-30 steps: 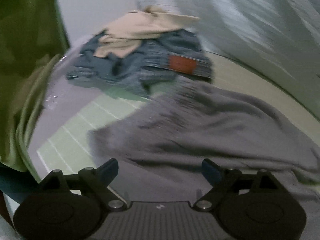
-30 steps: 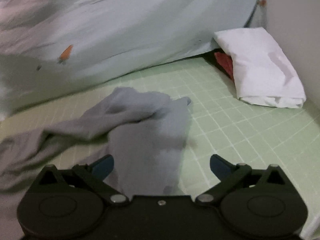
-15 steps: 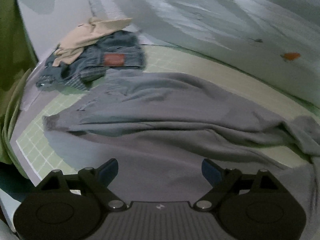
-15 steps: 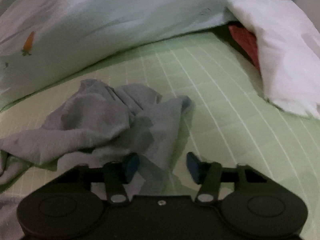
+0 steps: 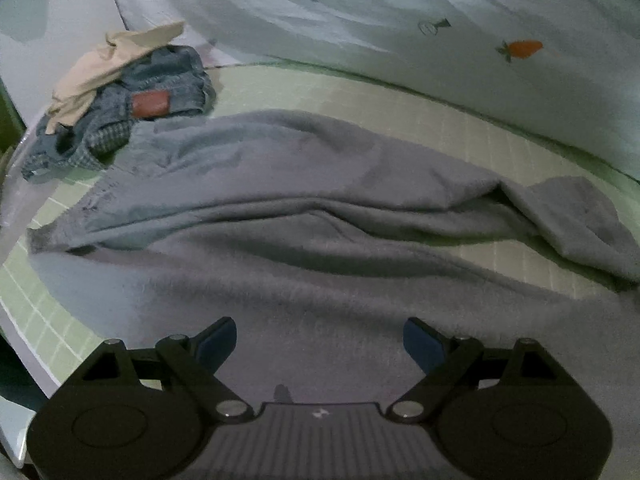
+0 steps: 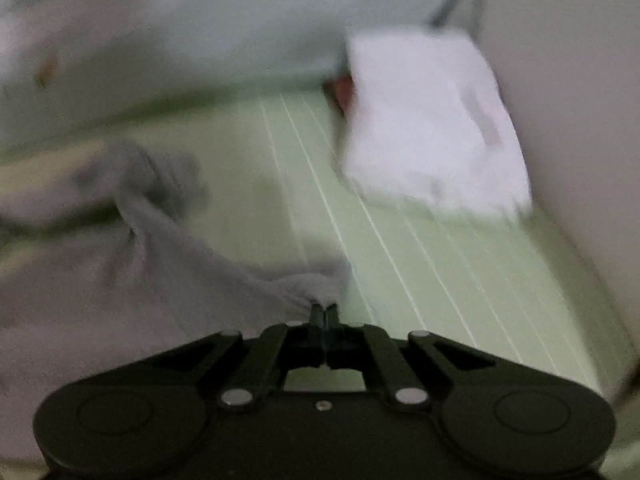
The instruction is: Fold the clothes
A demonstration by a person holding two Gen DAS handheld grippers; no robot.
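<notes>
The right tongs [image 6: 324, 312] are pressed fully together, pinching a near corner of the one grey garment [image 6: 120, 264], whose cloth bunches up just beyond their tips. The left tongs [image 5: 319, 340] stand wide apart with nothing between them, poised over the near part of the same grey garment [image 5: 304, 216].

That garment lies spread and wrinkled across a pale green gridded mat [image 5: 400, 100], running from the left side to the right, with a long fold along its middle and a rumpled end at the far right. In the right wrist view, which is blurred, the mat [image 6: 420, 260] shows bare to the right of the pinched corner.

At the far left of the mat sits one heap of two pieces: a blue denim garment [image 5: 168, 80] with a brown patch [image 5: 150, 105], and a beige cloth [image 5: 104, 68] lying on top of it. At the far right is one white folded cloth [image 6: 428, 120], with something red [image 6: 344, 88] showing at its left edge. Along the far side runs pale bedding [image 5: 440, 8] printed with one visible orange carrot [image 5: 522, 49].
</notes>
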